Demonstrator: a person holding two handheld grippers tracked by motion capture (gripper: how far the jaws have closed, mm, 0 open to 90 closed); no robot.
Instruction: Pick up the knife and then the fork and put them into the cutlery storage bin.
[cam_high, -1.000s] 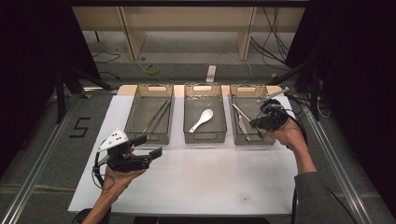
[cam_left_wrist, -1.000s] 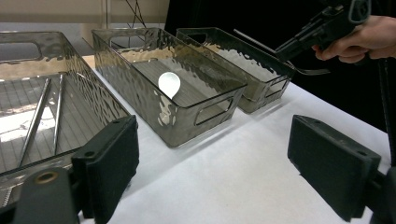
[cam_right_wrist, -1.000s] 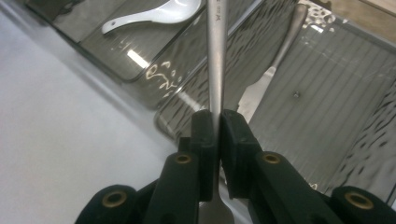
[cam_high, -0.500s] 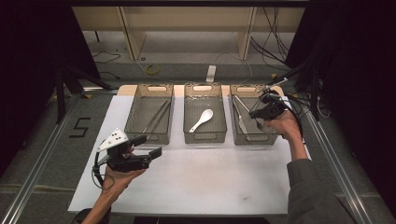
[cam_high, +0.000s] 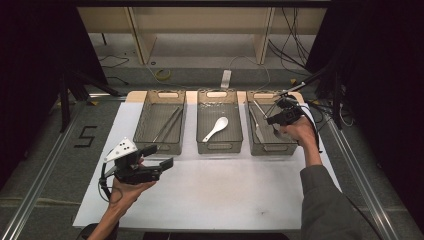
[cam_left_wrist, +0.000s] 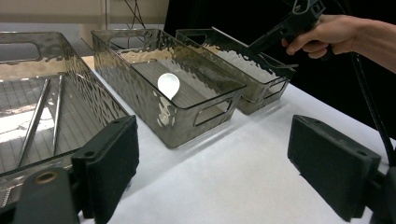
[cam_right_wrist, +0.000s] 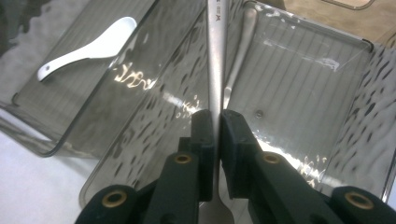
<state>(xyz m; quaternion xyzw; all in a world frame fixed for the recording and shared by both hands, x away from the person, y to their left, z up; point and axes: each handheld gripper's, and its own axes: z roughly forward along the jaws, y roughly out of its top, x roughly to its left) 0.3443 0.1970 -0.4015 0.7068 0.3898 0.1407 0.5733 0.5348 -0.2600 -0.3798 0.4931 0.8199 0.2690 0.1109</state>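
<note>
The high view shows a white table (cam_high: 210, 195) with three see-through bins in a row at its far side. The left bin (cam_high: 161, 122) has two long metal sticks (cam_high: 167, 125) lying in it. The middle bin (cam_high: 219, 122) has a white spoon (cam_high: 216, 129) in it. The right bin (cam_high: 270, 125) has a metal piece lying flat on its bottom.

The right gripper (cam_high: 280, 114) is held in a hand over the right bin, near the bin's far end. In the right gripper view its two black jaws are pressed tight on a thin metal handle (cam_right_wrist: 216, 56), so the right gripper (cam_right_wrist: 217, 123) is closed and holding it. The handle sticks straight up in the picture, away from the jaws, above the right bin (cam_right_wrist: 299, 79). A second metal piece (cam_right_wrist: 240, 51) lies in that bin just beside the handle. The white spoon (cam_right_wrist: 88, 46) rests in the bin next door, well apart from the jaws.

The left gripper (cam_high: 152, 156) is held low over the table, in front of the left bin and not touching it. In the left gripper view its jaws stand wide apart with nothing between them, so the left gripper (cam_left_wrist: 212, 163) is open. The three bins sit ahead of it, and the other hand (cam_left_wrist: 327, 35) is up over the farthest bin.
</note>
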